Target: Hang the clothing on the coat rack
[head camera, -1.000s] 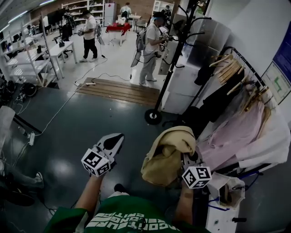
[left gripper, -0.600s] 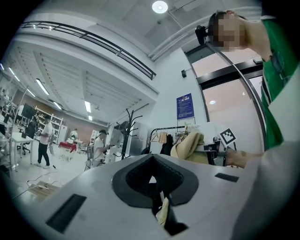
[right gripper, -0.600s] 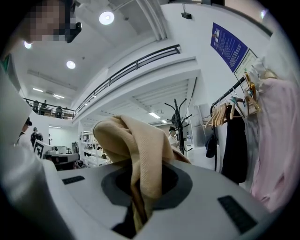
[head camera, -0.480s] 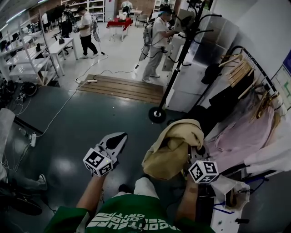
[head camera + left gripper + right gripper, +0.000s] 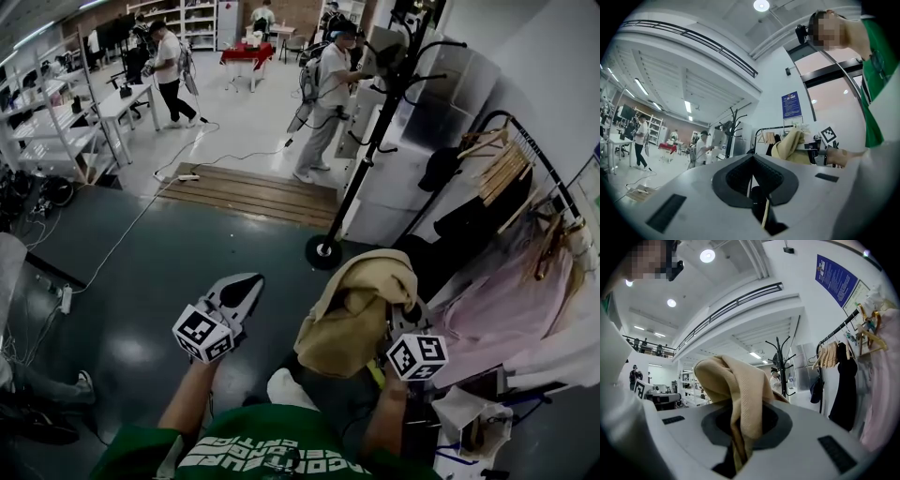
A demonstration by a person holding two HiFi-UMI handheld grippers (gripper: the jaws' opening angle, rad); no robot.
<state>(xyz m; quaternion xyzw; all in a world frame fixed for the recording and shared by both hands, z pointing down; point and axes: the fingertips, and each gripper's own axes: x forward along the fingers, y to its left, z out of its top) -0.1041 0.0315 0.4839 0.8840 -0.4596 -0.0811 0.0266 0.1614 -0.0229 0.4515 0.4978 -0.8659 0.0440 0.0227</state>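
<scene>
Workshop hall with a dark, glossy floor (image 5: 159, 272). A slatted wooden platform (image 5: 248, 192) lies at 12 o'clock, with white work tables (image 5: 122, 101) at 10 o'clock. A black coat rack (image 5: 368, 141) stands on a round base at 1 o'clock, its hooks bare as far as the head view shows. A person in a white shirt (image 5: 328, 89) stands just beside its far side. At 2 to 3 o'clock a garment rail carries wooden hangers (image 5: 502, 173), dark clothing and pink garments (image 5: 506, 309).

Left gripper (image 5: 246, 284): held low at 11 o'clock and well apart from the rack. Its jaws are pressed together with nothing between them, as its own view confirms (image 5: 752, 164).

Right gripper (image 5: 401, 319): held low at 1 o'clock, with its jaws pinching a fold of the tan knitted garment (image 5: 352, 314). In the right gripper view the cloth (image 5: 736, 380) rises from between the jaws and drapes over towards the left. In the head view it hangs as a bunched mass to the left of the gripper, in the air, short of the coat rack and touching neither rack nor rail.
</scene>
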